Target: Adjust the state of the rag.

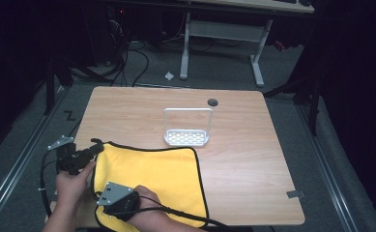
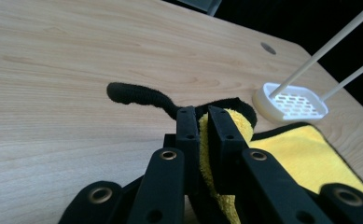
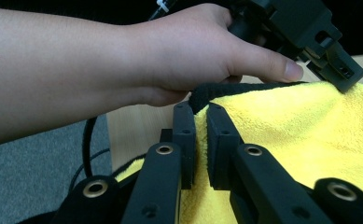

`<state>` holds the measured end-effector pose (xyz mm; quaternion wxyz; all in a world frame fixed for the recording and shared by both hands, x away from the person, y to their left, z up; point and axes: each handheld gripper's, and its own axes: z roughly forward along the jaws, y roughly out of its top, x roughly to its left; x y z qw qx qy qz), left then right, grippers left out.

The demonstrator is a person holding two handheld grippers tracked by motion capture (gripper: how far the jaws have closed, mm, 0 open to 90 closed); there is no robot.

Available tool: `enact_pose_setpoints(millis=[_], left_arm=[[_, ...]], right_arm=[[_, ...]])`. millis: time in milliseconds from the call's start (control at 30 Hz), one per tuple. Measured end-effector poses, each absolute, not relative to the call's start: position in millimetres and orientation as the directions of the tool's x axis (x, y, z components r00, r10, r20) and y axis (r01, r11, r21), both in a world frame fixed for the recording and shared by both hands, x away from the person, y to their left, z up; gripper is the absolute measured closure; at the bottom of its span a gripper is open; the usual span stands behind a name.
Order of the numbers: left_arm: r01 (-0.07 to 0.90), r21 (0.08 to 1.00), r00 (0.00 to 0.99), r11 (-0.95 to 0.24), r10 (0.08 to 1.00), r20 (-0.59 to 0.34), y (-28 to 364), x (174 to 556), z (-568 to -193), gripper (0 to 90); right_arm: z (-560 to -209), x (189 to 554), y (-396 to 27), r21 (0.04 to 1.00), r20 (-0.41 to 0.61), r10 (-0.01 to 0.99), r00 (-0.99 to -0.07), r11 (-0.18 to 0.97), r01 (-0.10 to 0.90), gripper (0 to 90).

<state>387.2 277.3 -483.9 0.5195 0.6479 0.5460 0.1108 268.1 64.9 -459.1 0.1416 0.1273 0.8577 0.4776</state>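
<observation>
A yellow cloth [image 1: 156, 179] with black trim lies on the front left of the wooden table [image 1: 243, 159]. My left gripper [image 1: 97, 147] is shut on its far left corner. In the left gripper view the jaws [image 2: 203, 126] pinch the yellow cloth [image 2: 305, 158] beside a black hanging loop [image 2: 137, 95]. My right gripper [image 1: 106, 207] is shut on the cloth's near left edge. The right gripper view has its jaws [image 3: 201, 122] clamped over the trim of the cloth [image 3: 300, 135], with the other hand [image 3: 170, 51] and left gripper [image 3: 310, 32] just beyond.
A white slotted dish with a tall wire handle [image 1: 186, 128] stands mid-table just beyond the cloth and appears in the left gripper view as a white dish [image 2: 291, 102]. A round hole [image 1: 212, 102] sits near the far edge. A desk frame [image 1: 224, 29] stands behind.
</observation>
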Motion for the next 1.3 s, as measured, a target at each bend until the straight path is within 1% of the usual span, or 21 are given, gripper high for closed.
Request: enact_pose_setpoints(millis=[100,200,333,467,600,733,900,1133,1300], left_arm=[[0.586,0.798,0.38,0.138,0.824,-0.421,267,389,-479,83.3],[0.577,0.806,0.394,0.131,0.82,-0.415,247,392,-476,83.2],[0.576,0.81,0.409,0.108,0.82,-0.4,215,397,-472,83.1],[0.58,0.807,0.391,0.111,0.831,-0.396,183,401,-472,82.8],[0.593,0.801,0.39,0.082,0.841,-0.374,153,406,-475,82.8],[0.599,0.797,0.39,0.076,0.842,-0.373,125,410,-478,82.7],[0.612,0.79,0.401,0.048,0.842,-0.362,97,413,-483,82.5],[0.613,0.79,0.432,0.001,0.837,-0.336,62,416,-487,82.0],[0.622,0.783,0.442,-0.029,0.838,-0.32,48,419,-493,81.2]], right_arm=[[-456,268,62,0.859,-0.135,0.362,-0.923,0.507,0.073,84.6],[-454,268,49,0.864,-0.138,0.384,-0.913,0.497,0.078,84.5],[-452,267,23,0.866,-0.161,0.419,-0.894,0.495,0.076,84.3],[-454,266,-10,0.867,-0.164,0.467,-0.869,0.488,0.099,84.2],[-457,267,-47,0.87,-0.149,0.52,-0.841,0.472,0.138,84.1],[-465,267,-82,0.867,-0.131,0.567,-0.813,0.463,0.183,83.7],[-474,266,-115,0.856,-0.117,0.614,-0.781,0.46,0.234,83.5],[-483,261,-147,0.838,-0.107,0.65,-0.753,0.467,0.284,82.5],[-493,260,-162,0.815,-0.091,0.669,-0.738,0.475,0.33,80.4]])
